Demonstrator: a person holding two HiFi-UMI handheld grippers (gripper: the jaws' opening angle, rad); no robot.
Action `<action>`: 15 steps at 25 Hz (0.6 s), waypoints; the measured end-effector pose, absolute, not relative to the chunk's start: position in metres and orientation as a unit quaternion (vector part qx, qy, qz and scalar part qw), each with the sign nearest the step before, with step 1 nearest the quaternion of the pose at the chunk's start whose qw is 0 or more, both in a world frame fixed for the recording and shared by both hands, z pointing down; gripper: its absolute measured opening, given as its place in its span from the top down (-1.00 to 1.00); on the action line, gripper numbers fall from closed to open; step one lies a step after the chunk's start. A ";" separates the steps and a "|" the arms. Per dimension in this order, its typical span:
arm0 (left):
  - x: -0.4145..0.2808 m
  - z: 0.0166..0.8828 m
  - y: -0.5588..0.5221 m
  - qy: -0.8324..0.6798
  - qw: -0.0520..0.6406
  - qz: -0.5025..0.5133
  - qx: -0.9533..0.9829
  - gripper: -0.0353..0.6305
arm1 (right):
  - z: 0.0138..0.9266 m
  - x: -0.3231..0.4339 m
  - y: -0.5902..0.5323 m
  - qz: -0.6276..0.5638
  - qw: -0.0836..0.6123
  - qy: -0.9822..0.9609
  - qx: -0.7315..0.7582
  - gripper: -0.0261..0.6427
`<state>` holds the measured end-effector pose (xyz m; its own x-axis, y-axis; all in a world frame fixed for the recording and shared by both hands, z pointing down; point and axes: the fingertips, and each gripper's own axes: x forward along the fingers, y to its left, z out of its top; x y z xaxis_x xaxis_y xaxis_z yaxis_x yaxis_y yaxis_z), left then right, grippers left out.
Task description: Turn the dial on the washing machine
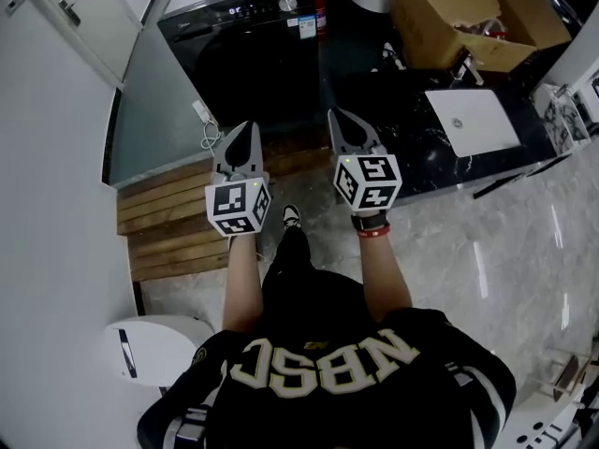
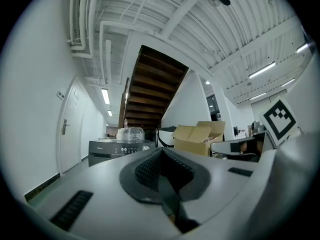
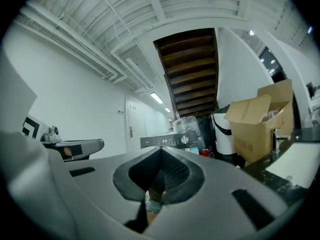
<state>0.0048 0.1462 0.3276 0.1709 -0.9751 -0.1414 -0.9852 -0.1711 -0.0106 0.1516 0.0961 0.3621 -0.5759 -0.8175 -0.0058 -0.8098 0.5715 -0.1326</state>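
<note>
Head view looks steeply down on a person standing on the pale floor with a gripper held out level in each hand. The left hand-held gripper (image 1: 245,129) and the right hand-held gripper (image 1: 339,117) both taper to a point, side by side. The black washing machine (image 1: 248,54) stands straight ahead of them and well apart, beyond a wooden platform (image 1: 173,215). Its dial (image 1: 287,3) sits on the top control strip, roughly midway between the lines of the two grippers, so neither hand looks clearly nearer. I judge the coming move to be a plain reach forward. To the right, a dark bench (image 1: 412,148) carries a flat white slab (image 1: 471,120). Behind it an open cardboard box (image 1: 440,26) holds something red and white that I cannot identify. Left gripper view shows this gripper's jaws pressed together on nothing. The machine's lit panel (image 2: 120,150) is far off, just left of the jaw line, with a clear plastic container (image 2: 130,133) on top; the dial is too small to pick out here. Right gripper view shows jaws likewise closed and empty. The round dial (image 3: 186,139) is visible ahead, slightly right of the jaw tips, at the panel's right end.
</note>
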 end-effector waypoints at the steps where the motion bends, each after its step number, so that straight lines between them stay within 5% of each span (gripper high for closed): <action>1: 0.002 0.329 0.132 0.640 0.049 0.051 -0.765 0.86 | 0.364 0.149 0.084 -0.056 0.032 0.885 -0.461 0.91; 15: -0.078 0.307 -0.096 0.613 0.058 0.058 -0.786 0.86 | 0.345 0.041 -0.133 -0.020 0.005 0.879 -0.476 0.90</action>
